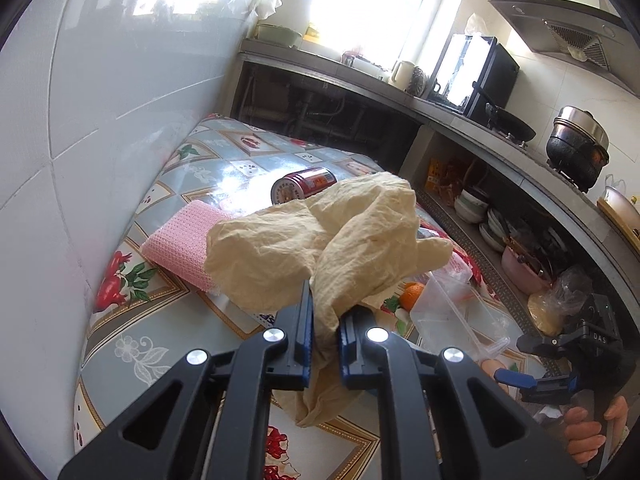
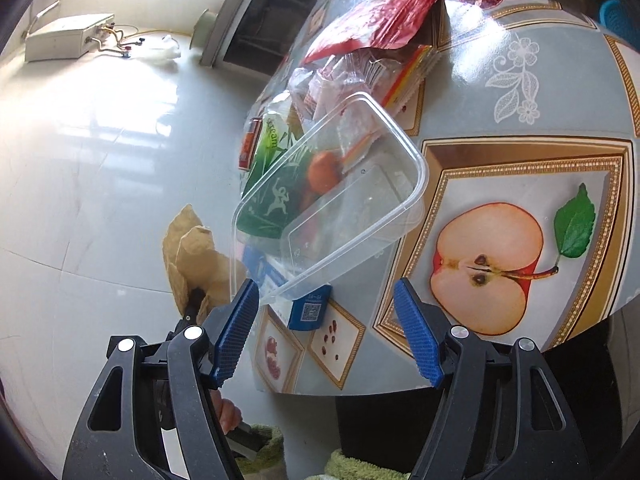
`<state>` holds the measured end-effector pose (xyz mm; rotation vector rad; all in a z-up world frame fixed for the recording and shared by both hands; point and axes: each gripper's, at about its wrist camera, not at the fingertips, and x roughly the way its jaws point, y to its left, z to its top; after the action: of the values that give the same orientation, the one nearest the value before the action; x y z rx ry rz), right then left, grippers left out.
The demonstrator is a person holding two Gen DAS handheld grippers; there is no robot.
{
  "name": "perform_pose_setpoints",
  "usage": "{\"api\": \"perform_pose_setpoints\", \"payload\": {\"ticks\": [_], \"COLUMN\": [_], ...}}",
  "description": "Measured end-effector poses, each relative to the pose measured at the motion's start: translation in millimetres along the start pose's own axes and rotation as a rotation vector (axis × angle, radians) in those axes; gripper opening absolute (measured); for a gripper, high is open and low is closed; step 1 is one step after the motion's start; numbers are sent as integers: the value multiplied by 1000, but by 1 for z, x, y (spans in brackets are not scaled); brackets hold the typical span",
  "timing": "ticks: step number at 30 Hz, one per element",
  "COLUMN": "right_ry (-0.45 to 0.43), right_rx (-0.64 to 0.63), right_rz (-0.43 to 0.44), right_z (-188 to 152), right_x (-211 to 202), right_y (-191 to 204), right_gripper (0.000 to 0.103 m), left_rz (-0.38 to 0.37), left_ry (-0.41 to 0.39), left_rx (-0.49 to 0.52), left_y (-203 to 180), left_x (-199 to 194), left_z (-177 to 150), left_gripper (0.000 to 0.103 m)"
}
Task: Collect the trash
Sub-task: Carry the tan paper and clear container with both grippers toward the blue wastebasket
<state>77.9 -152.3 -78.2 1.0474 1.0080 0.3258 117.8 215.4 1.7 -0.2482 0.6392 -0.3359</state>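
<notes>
My left gripper (image 1: 326, 312) is shut on a crumpled beige paper (image 1: 312, 232), which hangs above the patterned table (image 1: 160, 340). In the right wrist view the same paper (image 2: 192, 256) shows at the left, off the table edge. My right gripper (image 2: 326, 292) stands open at the table's near edge. A tilted clear plastic container (image 2: 332, 200) lies just ahead of it, its lower corner close to the left pad. Behind the container lie an orange (image 2: 324, 172), a green packet (image 2: 272, 192) and a red bag (image 2: 372, 12). A red can (image 1: 304, 184) lies on its side farther back.
A pink cloth (image 1: 180, 240) lies by the tiled wall. A small blue box (image 2: 310, 312) sits under the container's corner. A kitchen counter (image 1: 460, 116) with pots and an oven runs along the right. Light floor tiles (image 2: 100, 160) spread left of the table.
</notes>
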Motion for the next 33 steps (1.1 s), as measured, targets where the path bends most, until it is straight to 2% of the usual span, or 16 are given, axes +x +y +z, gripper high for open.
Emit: {"api": "perform_pose_setpoints", "payload": {"ticks": [4, 9, 11, 16, 20, 24, 33], "right_ry": [-22, -16, -5, 2, 3, 1, -59], "right_rx": [77, 131, 148, 174, 188, 217, 162], "right_rz": [9, 24, 34, 49, 33, 52, 87], "right_z": [7, 13, 12, 9, 7, 2, 5], "right_x": [1, 10, 9, -6, -19, -21, -48], "right_y": [-12, -21, -26, -37, -45, -56, -52], "right_gripper": [59, 34, 20, 4, 3, 2, 2], "left_rz": [-55, -101, -108, -117, -126, -141, -158], "left_ry": [-23, -56, -63, -59, -49, -39, -54], "left_rx": [-8, 10, 15, 21, 22, 35, 87], "left_y": [-2, -11, -15, -20, -23, -32, -60], "left_x": [-6, -16, -18, -18, -13, -8, -4], "left_z": [-1, 1, 1, 2, 2, 5, 14], "left_gripper": [9, 9, 9, 9, 9, 9, 9]}}
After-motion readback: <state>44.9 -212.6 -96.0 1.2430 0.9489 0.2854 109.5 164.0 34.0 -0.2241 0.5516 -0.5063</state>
